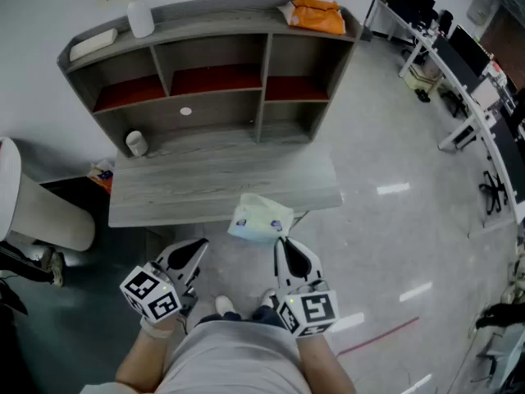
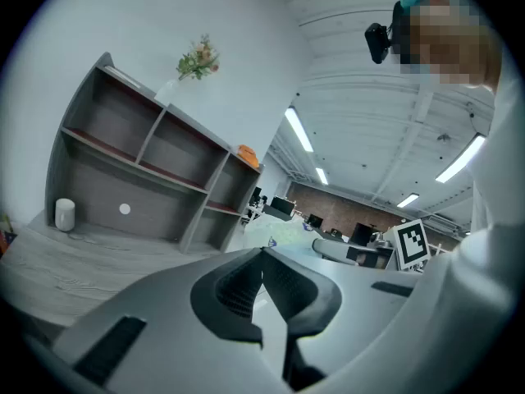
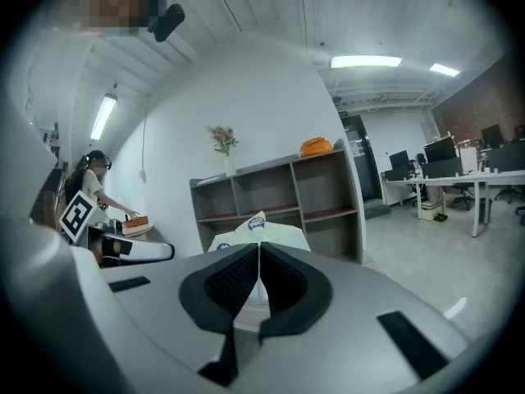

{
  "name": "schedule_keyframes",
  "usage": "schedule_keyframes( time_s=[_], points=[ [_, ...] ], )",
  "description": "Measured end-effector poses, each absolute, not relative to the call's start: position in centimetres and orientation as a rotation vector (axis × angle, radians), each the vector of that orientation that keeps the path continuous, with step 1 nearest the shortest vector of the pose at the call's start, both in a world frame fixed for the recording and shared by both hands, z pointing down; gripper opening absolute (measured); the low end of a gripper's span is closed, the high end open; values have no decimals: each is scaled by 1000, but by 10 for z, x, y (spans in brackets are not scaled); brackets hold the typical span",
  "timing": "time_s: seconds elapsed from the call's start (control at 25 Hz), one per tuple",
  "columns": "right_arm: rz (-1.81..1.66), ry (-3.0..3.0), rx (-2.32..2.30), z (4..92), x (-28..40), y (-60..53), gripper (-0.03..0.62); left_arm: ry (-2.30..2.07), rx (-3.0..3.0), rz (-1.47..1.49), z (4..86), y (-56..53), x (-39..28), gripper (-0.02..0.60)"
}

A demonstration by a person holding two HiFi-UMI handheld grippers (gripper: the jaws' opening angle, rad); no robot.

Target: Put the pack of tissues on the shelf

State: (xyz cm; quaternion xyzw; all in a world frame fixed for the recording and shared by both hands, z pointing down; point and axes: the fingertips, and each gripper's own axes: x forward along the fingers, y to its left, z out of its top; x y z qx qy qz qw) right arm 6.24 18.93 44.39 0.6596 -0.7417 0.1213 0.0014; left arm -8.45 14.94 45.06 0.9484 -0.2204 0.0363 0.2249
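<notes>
The right gripper (image 1: 281, 243) has its jaws closed on one edge of the pale green and white soft plastic pack of tissues (image 1: 261, 218). In the right gripper view, the right gripper (image 3: 258, 249) pinches the pack (image 3: 259, 230) between its ribbed black pads (image 3: 283, 279), and the pack projects forward beyond the jaw tips.

The pack is held clear of the shelves. In the head view it sits over the front edge of the grey wood-grain desk (image 1: 213, 183), in front of the grey wooden shelf unit with red-lined compartments (image 1: 217, 76).

The left gripper (image 1: 195, 249) is low, beside the right gripper, at the near side of the desk. In the left gripper view, the left gripper (image 2: 262, 254) has its jaws fully together with nothing between them.

On top of the shelf unit stand a white vase with flowers (image 1: 140, 15) at the left and a crumpled orange bag (image 1: 317, 15) at the right. A small white cylinder (image 1: 136, 144) stands on the desk at the unit's lower left.
</notes>
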Motion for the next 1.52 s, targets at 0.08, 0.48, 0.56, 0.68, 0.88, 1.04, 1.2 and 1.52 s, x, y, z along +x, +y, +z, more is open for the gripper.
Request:
schedule_keyframes(
  time_s=[0.08, 0.48, 0.56, 0.68, 0.88, 1.04, 1.2, 1.52],
  points=[
    [378, -2334, 2070, 441, 70, 193, 23, -606, 2621, 106, 448, 154, -76, 15],
    [422, -2407, 2076, 441, 113, 199, 23, -622, 2637, 148, 444, 163, -28, 15],
    [447, -2438, 2096, 439, 128, 200, 23, -634, 2641, 157, 444, 163, -15, 15],
    [458, -2444, 2100, 442, 152, 203, 23, -658, 2643, 166, 445, 165, 6, 15],
    [467, -2455, 2085, 445, 186, 215, 23, -697, 2629, 164, 448, 173, 38, 15],
    [487, -2446, 2099, 451, 208, 220, 23, -709, 2629, 166, 449, 175, 56, 16],
    [508, -2423, 2113, 460, 221, 218, 23, -697, 2627, 174, 454, 173, 68, 15],
    [525, -2377, 2133, 470, 235, 190, 23, -663, 2617, 170, 464, 142, 80, 15]
  ],
)
